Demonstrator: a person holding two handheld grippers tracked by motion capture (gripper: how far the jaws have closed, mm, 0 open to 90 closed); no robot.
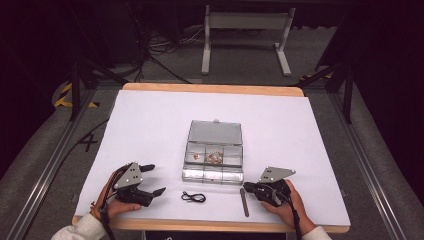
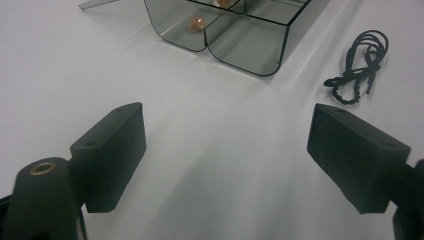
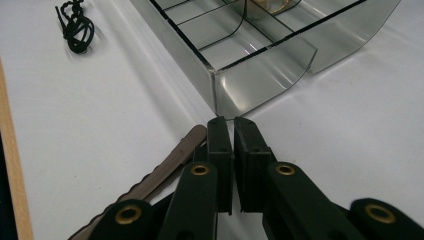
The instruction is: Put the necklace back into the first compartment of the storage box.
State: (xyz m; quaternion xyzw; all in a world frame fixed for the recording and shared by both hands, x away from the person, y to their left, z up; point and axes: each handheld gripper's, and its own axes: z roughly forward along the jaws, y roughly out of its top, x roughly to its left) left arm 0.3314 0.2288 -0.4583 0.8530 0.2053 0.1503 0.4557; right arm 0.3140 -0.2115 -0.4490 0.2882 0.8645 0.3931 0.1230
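Clear plastic box [image 1: 215, 157] with its lid folded back sits at the middle of our white worktop [image 1: 150, 125], its compartments holding a few small amber-coloured pieces [image 1: 214, 158] in the middle row. In the left gripper view we see the box [image 2: 235, 40] ahead of the jaws, with one amber bead [image 2: 195, 23] near its rounded corner. Between our two hands, just in front of the box, lies a small black cord [image 1: 193, 197], coiled loosely on the worktop; it appears at the upper right of the left gripper view [image 2: 361, 65] and at the upper left of the right gripper view [image 3: 75, 27]. A flat brownish stick [image 1: 244, 202] lies just left of our right gripper [image 1: 250, 189]. The left gripper [image 1: 152, 180] rests low over the worktop with its jaws spread wide and nothing between them. The right gripper [image 3: 233, 131] has its jaws drawn together, nearly touching, with nothing caught between them; their tips point at the near corner of the box [image 3: 260, 75], and the stick [image 3: 160, 172] runs beside and under them on the left.
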